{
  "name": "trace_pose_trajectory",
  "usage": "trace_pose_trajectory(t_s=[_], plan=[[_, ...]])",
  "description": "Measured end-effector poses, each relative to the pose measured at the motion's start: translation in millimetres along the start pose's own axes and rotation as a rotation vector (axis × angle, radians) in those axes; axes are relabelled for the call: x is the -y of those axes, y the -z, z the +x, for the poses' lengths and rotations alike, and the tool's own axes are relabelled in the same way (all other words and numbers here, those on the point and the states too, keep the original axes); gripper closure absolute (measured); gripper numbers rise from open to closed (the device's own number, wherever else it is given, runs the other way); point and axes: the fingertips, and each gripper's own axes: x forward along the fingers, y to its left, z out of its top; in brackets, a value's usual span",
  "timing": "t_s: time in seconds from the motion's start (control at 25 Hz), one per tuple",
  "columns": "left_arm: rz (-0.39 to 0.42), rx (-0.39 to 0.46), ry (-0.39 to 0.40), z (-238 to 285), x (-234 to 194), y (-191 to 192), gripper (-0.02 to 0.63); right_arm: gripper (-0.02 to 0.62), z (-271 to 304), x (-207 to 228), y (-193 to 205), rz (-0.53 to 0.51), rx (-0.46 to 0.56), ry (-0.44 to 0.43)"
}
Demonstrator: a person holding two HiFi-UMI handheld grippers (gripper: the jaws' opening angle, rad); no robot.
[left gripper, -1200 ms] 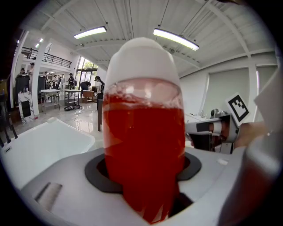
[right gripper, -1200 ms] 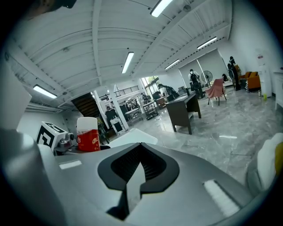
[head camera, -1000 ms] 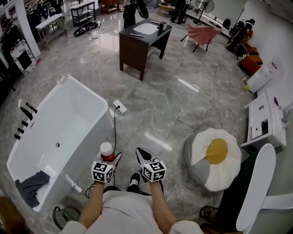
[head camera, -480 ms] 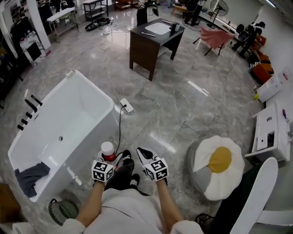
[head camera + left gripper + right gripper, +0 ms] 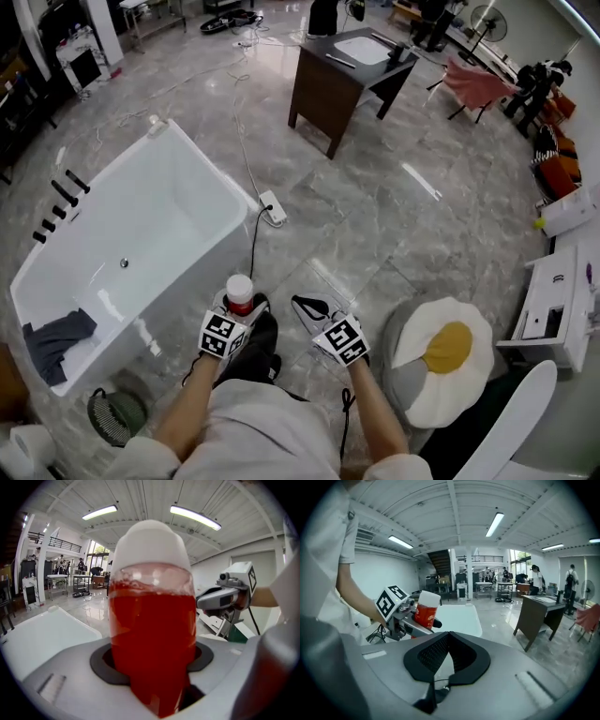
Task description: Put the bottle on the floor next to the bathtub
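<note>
A bottle of red liquid with a white cap [image 5: 240, 292] [image 5: 152, 620] [image 5: 425, 611] stands upright between the jaws of my left gripper [image 5: 236, 312] [image 5: 154, 677], which is shut on it and holds it in the air above the floor. The white bathtub [image 5: 122, 253] [image 5: 42, 637] [image 5: 459, 616] lies just to the left of it. My right gripper [image 5: 311, 309] [image 5: 440, 667] is beside the left one, to its right, shut with nothing between its black pads. A grey cloth [image 5: 54, 337] lies inside the tub's near end.
A power strip [image 5: 273, 208] and its black cable run along the floor by the tub's far corner. A dark desk [image 5: 349, 67] stands further off. A fried-egg cushion [image 5: 441, 361] and a white cabinet [image 5: 562, 300] are at the right. A round drain cover [image 5: 112, 414] lies near the tub's near end.
I have stepped forward along the tub's side. Both grippers moved forward with me, the bottle still in the left one. The right gripper has rolled about its axis.
</note>
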Motion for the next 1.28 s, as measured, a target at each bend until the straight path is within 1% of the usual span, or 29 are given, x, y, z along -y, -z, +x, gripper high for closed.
trace_pose_trajectory(t_s=[0.16,0.32,0.4,0.44,0.52,0.6,0.76,0.8,0.92,1.08,1.2,1.24,1.28], plan=[[0.028,-0.013,0.032,28.9,-20.9,-9.7,0.276,0.594,28.3,13.7,-23.2,-0.110,-0.036,-0.128],[0.058,-0.026,0.080,57.6,-38.7,-18.1,0.276,0.592,56.1,31.6,-42.0,-0.160,-0.073,-0.245],[0.079,-0.034,0.107,70.4,-48.0,-19.7,0.276,0.591,70.6,37.9,-48.0,-0.187,-0.113,-0.317],[0.093,-0.038,0.121,77.1,-52.9,-19.8,0.278,0.577,78.5,41.8,-49.6,-0.203,-0.136,-0.349],[0.119,-0.047,0.146,90.6,-61.9,-18.2,0.278,0.523,93.6,50.4,-49.5,-0.228,-0.180,-0.406],[0.137,-0.069,0.171,102.8,-68.1,-13.6,0.276,0.488,107.1,58.4,-47.9,-0.255,-0.217,-0.454],[0.218,-0.104,0.237,123.4,-70.8,-8.5,0.276,0.329,132.4,67.1,-45.2,-0.368,-0.302,-0.547],[0.242,-0.109,0.253,127.3,-70.1,-7.4,0.278,0.301,137.7,66.5,-43.1,-0.384,-0.319,-0.574],[0.287,-0.113,0.299,137.5,-66.3,-4.4,0.276,0.255,154.3,62.5,-31.7,-0.410,-0.373,-0.645],[0.334,-0.125,0.343,152.9,-69.4,2.1,0.276,0.255,185.3,64.9,-8.8,-0.519,-0.463,-0.700],[0.346,-0.137,0.347,165.3,-79.4,11.4,0.276,0.260,206.8,65.9,8.5,-0.609,-0.527,-0.751],[0.345,-0.144,0.339,169.8,-84.3,14.9,0.276,0.290,212.5,66.2,15.5,-0.649,-0.546,-0.771],[0.346,-0.152,0.327,174.6,-89.9,19.3,0.276,0.302,218.5,67.3,22.0,-0.685,-0.560,-0.784]])
